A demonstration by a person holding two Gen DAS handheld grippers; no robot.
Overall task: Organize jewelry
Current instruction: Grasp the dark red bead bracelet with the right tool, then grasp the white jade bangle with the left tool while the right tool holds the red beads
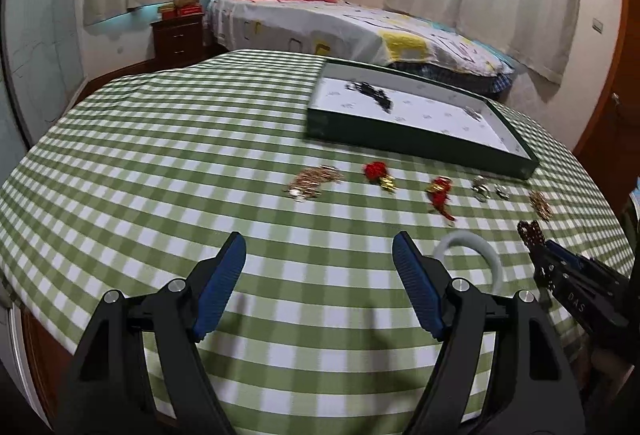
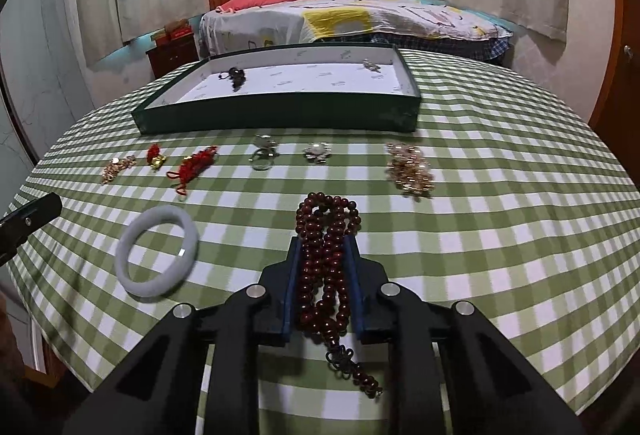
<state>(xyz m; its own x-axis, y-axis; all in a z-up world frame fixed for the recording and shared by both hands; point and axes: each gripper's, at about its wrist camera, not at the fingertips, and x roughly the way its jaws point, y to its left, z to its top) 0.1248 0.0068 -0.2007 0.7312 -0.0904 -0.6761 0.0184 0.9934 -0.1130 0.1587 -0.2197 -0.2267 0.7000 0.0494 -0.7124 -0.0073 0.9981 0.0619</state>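
Note:
My right gripper (image 2: 322, 239) is shut on a dark red bead string (image 2: 326, 255) and holds it above the checked tablecloth; it also shows at the right of the left wrist view (image 1: 530, 233). My left gripper (image 1: 319, 247) is open and empty over the cloth. A pale jade bangle (image 2: 157, 250) lies left of the right gripper, and shows in the left wrist view (image 1: 472, 251). A dark green tray (image 2: 280, 111) with a white lining stands at the back, holding black beads (image 2: 236, 75) and a small silver piece (image 2: 371, 65).
A row of jewelry lies before the tray: a gold chain (image 2: 116, 167), red knot charms (image 2: 196, 163), a silver ring piece (image 2: 264, 151), a pearl brooch (image 2: 317, 151), a gold-pearl cluster (image 2: 410, 171). A bed (image 2: 340, 19) and nightstand (image 2: 172, 53) stand behind.

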